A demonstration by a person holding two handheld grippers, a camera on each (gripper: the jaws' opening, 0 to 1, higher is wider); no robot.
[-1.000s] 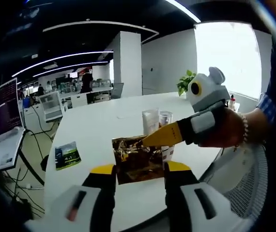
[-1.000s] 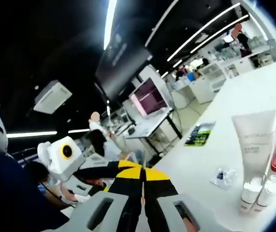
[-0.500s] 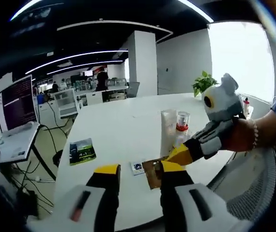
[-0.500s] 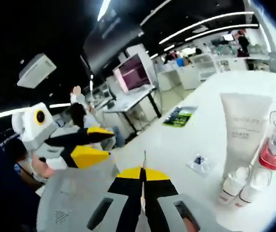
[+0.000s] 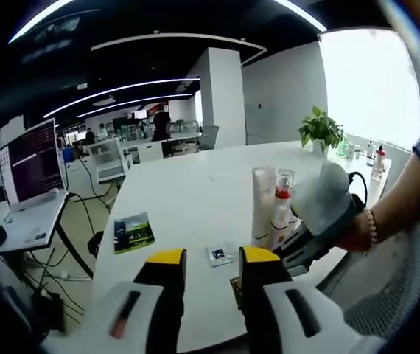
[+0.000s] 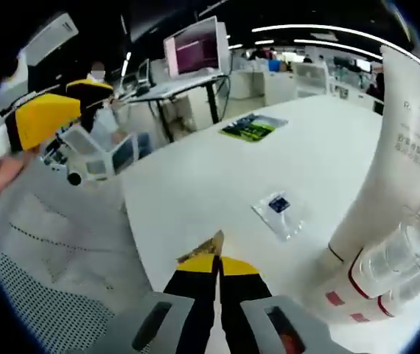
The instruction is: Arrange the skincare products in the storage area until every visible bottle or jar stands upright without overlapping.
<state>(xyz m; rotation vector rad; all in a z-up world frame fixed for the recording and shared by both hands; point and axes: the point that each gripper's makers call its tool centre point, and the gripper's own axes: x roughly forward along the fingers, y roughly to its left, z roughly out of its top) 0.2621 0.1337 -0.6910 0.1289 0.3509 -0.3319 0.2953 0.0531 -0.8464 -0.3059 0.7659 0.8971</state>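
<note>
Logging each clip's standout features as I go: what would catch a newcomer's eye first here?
The cluster of skincare products: a tall white tube and a red-collared clear bottle standing upright together on the white table, looming large at the right of the right gripper view. Next, the right hand-held gripper, jaws closed on a gold foil scrap, and a small blue sachet lying flat nearby.
</note>
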